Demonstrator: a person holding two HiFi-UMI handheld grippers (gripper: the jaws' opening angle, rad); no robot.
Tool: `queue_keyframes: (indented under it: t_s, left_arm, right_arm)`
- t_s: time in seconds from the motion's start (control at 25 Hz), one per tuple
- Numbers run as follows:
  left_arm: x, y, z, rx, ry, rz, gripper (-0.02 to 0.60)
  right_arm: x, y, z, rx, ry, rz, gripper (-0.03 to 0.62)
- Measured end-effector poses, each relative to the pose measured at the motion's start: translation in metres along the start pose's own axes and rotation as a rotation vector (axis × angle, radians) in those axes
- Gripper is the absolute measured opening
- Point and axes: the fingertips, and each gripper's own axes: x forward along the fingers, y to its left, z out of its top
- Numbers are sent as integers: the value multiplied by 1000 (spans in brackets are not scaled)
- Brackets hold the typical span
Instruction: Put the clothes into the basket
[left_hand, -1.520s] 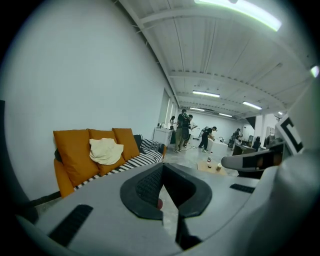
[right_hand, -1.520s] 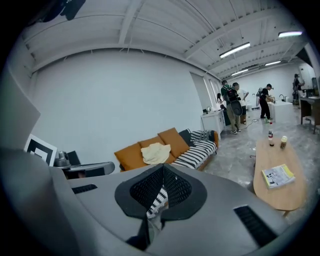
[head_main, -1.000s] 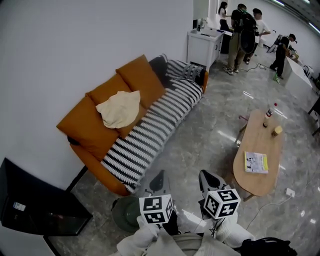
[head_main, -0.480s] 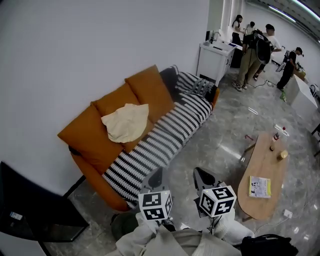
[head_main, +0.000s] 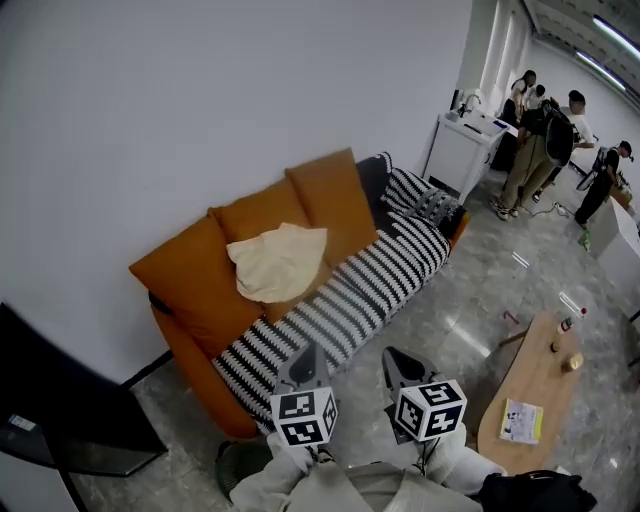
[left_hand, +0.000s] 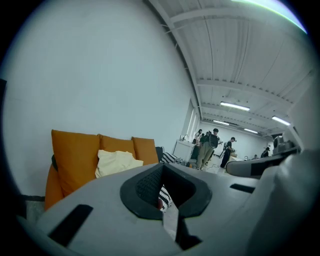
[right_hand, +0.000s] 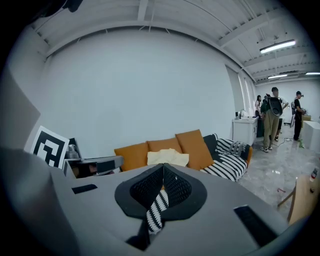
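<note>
A cream garment (head_main: 280, 262) lies crumpled against the back cushions of an orange sofa (head_main: 195, 285); it also shows in the left gripper view (left_hand: 116, 161) and the right gripper view (right_hand: 167, 157). A black-and-white striped blanket (head_main: 345, 305) covers the seat. My left gripper (head_main: 303, 357) and right gripper (head_main: 396, 360) hang side by side at the bottom of the head view, short of the sofa's front edge, both shut and empty. A dark round basket (head_main: 238, 466) sits on the floor at my lower left, mostly hidden by my sleeve.
A wooden coffee table (head_main: 540, 385) with a booklet and bottles stands at the right. A white cabinet (head_main: 462, 152) and several people (head_main: 545, 150) are at the far right. A black panel (head_main: 55, 405) leans at the left wall.
The sofa has come closer and shifted right in the head view as I walked toward it. Both grippers moved along with me and stayed shut.
</note>
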Motion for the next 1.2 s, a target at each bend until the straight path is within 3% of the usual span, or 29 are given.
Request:
queue_keyframes:
  t_s: [0.4,0.68,1.2]
  left_arm:
    - [-2,58,-18,-44,38,126,3]
    - [-10,98,-22,-69,53,270,3]
    - [45,146,31,-166,-42,590,2]
  right_arm:
    - [60,29,-12,-12,76,102,23]
    - [109,53,-8,-19,107,231,23]
    - [238,67,52,-119,159,545,23]
